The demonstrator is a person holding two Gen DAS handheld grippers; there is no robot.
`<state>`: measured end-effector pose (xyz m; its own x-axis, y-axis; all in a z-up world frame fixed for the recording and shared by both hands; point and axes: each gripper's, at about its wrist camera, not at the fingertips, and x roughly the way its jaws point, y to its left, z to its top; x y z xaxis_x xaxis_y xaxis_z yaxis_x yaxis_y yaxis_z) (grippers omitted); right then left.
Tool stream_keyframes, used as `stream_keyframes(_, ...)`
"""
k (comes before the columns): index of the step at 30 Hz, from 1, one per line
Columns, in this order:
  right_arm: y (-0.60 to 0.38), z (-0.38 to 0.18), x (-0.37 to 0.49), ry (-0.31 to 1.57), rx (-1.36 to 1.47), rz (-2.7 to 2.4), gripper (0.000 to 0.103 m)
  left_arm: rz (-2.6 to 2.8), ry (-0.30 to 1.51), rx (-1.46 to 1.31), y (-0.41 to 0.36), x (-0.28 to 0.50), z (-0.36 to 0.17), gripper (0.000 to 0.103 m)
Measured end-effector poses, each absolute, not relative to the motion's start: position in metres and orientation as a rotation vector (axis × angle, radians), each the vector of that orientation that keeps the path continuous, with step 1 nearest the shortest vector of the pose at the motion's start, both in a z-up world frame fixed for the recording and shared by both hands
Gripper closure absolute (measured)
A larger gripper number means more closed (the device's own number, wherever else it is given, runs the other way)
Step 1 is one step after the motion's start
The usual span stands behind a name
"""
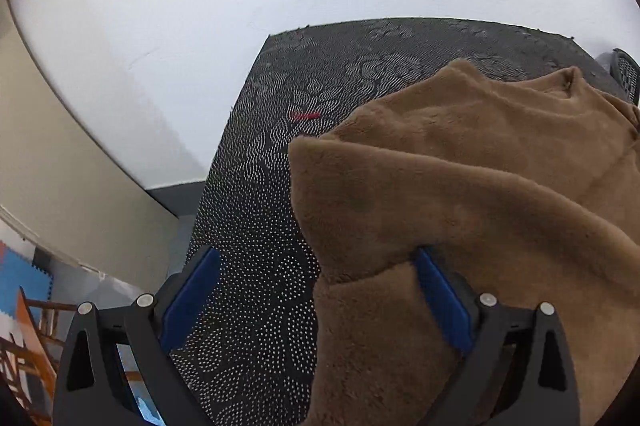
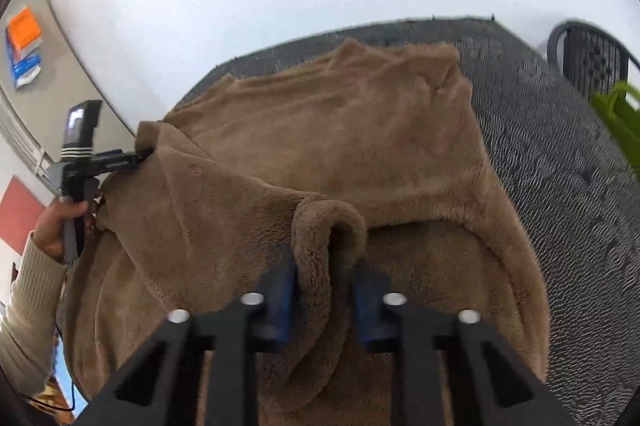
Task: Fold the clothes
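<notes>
A brown fleece garment point(image 1: 460, 194) lies heaped on the black, white-dotted tablecloth point(image 1: 260, 186). In the left wrist view my left gripper point(image 1: 316, 254) stands wide open at the garment's left edge. The fleece drapes over its right finger point(image 1: 440, 294), while the left finger point(image 1: 192, 298) is over bare cloth. The right wrist view shows the garment point(image 2: 340, 130) spread across the table point(image 2: 560, 154). My right gripper point(image 2: 326, 266) is shut on a raised, rolled fold of it. The left gripper point(image 2: 136, 157) touches the garment's far left edge, held by a hand point(image 2: 60, 222).
A black mesh chair point(image 2: 588, 62) stands beyond the table's right corner, with a green plant leaf point(image 2: 620, 122) beside it. A small red mark point(image 1: 305, 115) lies on the tablecloth. A white wall is behind. Coloured floor mats point(image 1: 24, 278) and a wooden frame point(image 1: 36, 338) are low left.
</notes>
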<state>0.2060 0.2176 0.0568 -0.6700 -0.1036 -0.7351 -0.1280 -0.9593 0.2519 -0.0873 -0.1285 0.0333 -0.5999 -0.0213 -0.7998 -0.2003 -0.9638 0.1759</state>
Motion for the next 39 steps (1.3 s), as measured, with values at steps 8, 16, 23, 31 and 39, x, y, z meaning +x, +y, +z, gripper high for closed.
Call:
stream_keyframes(8,0.216,0.100,0.209,0.283,-1.046,2.882,0.085,2.737,0.344,-1.347,-0.134,-0.082,0.032,0.001)
stream_keyframes(16,0.227,0.137,0.166,0.154,-0.857,2.888,0.085,2.783,0.291,-1.336,-0.140,-0.078,0.036,0.001)
stream_keyframes(23,0.243,0.117,0.116,0.133,-0.940,2.836,0.085,2.827,0.223,-1.352,-0.146,-0.080,0.035,0.001)
stream_keyframes(31,0.264,0.063,0.098,0.242,-1.172,2.714,0.085,2.818,0.202,-1.346,-0.147,-0.079,0.042,0.001)
stream_keyframes(39,0.266,0.052,0.102,0.303,-1.213,2.707,0.082,2.775,0.161,-1.322,-0.141,-0.096,0.057,0.001)
